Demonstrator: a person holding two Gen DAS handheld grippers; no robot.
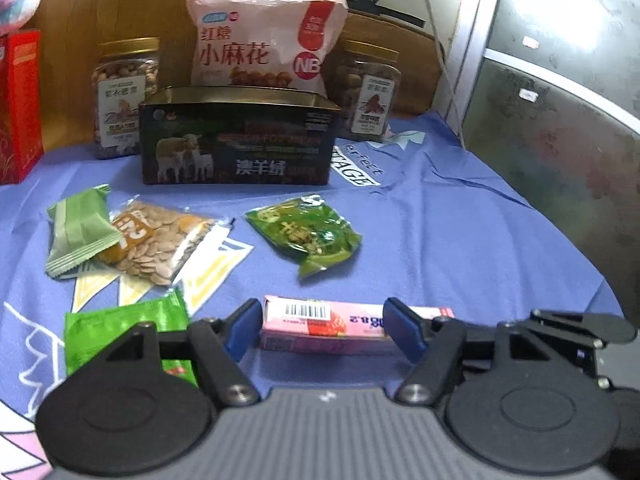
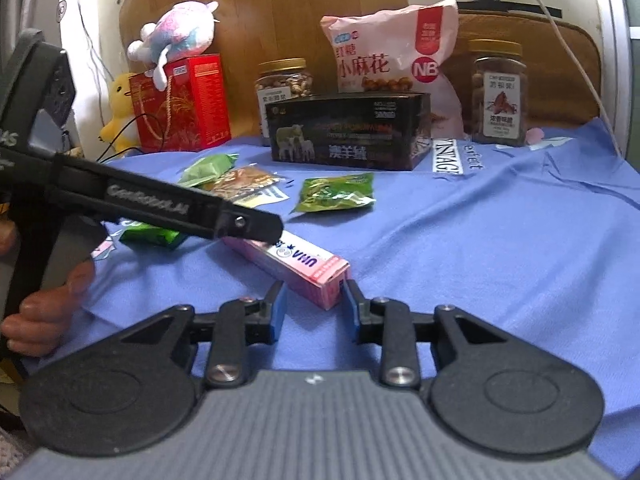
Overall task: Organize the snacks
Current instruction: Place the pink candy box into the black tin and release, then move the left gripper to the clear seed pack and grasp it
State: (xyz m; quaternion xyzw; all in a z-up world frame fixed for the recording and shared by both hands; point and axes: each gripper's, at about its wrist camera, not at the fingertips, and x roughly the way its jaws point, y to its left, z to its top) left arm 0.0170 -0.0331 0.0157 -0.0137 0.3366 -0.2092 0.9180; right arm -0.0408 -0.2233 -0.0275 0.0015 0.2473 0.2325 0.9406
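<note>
Blue cloth is spread over the tabletop, with wood panelling behind it. The left gripper is seen spread, its blue pads to either side of a long pink box; contact with the box cannot be confirmed. The right gripper is held at the box's near end, its pads close beside the end face with a small gap visible, so it is recorded as not pinching. The box is pink with a barcode on one face and "UHA" lettering on another, and lies flat on the cloth toward the near edge.

Further out, a green packet, a clear seed packet and a pale green wrapper lie mid-table. A dark open tin stands toward the far edge, with a pink bag and two jars behind it.

Only the right wrist view shows the hand on the left gripper's handle, a plush toy on a red box, and a yellow toy. In the left wrist view the red box is cut off at the frame edge. A bright green sachet is partly hidden behind the left gripper's linkage. Small print on the packets is illegible.
</note>
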